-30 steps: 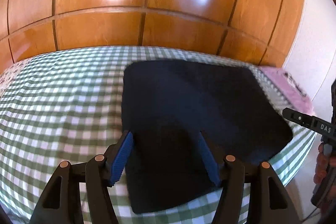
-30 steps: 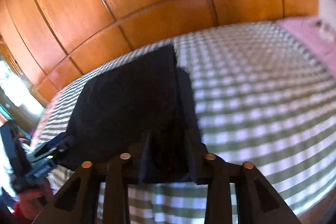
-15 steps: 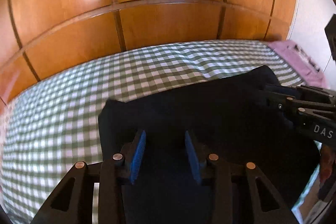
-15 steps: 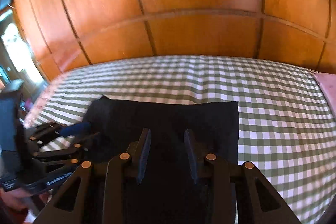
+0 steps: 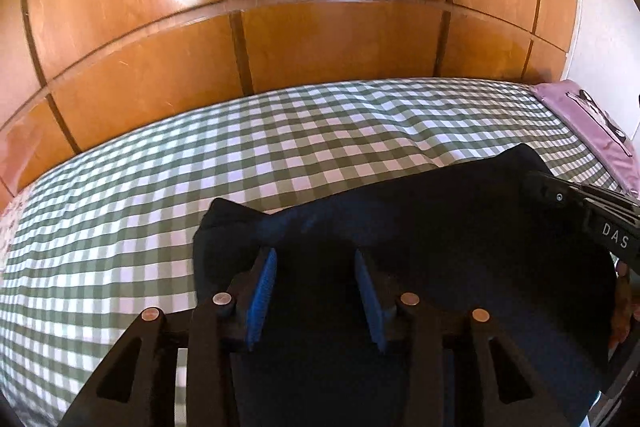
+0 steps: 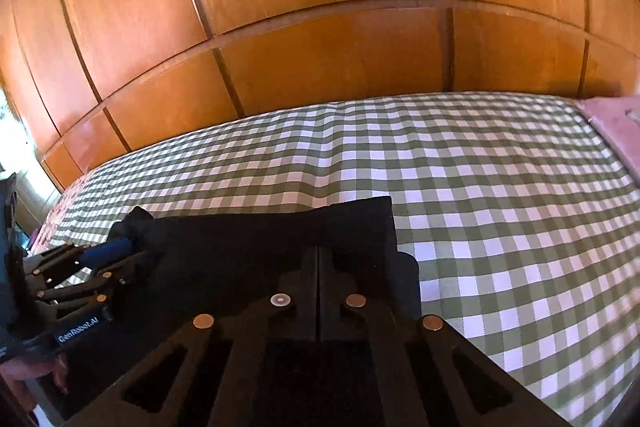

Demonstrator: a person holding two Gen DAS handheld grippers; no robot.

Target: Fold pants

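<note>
pants [image 5: 440, 247]: they are lying dark and already folded over on the checked bed [image 5: 200, 155], along its near edge, with one corner poking up at the far left.
right claw [image 6: 319, 259]: I am pinching it fully shut over the right end of the pants; the jaws have just been closing, and the cloth seems caught between them (the fabric hides the tips).
left claw [image 5: 316, 291]: I am holding it part open, blue pads [image 5: 264, 287] straddling the left end; the jaws have just been opening slightly, and no pad is pressing the cloth.
step: I am judging this as taking both ends for the next fold.
doing it well: I am aiming to close the left claw on all layers, matching the right, then lift evenly.
surroundings: wooden panelling [image 6: 320, 47] is standing behind the bed.
</note>
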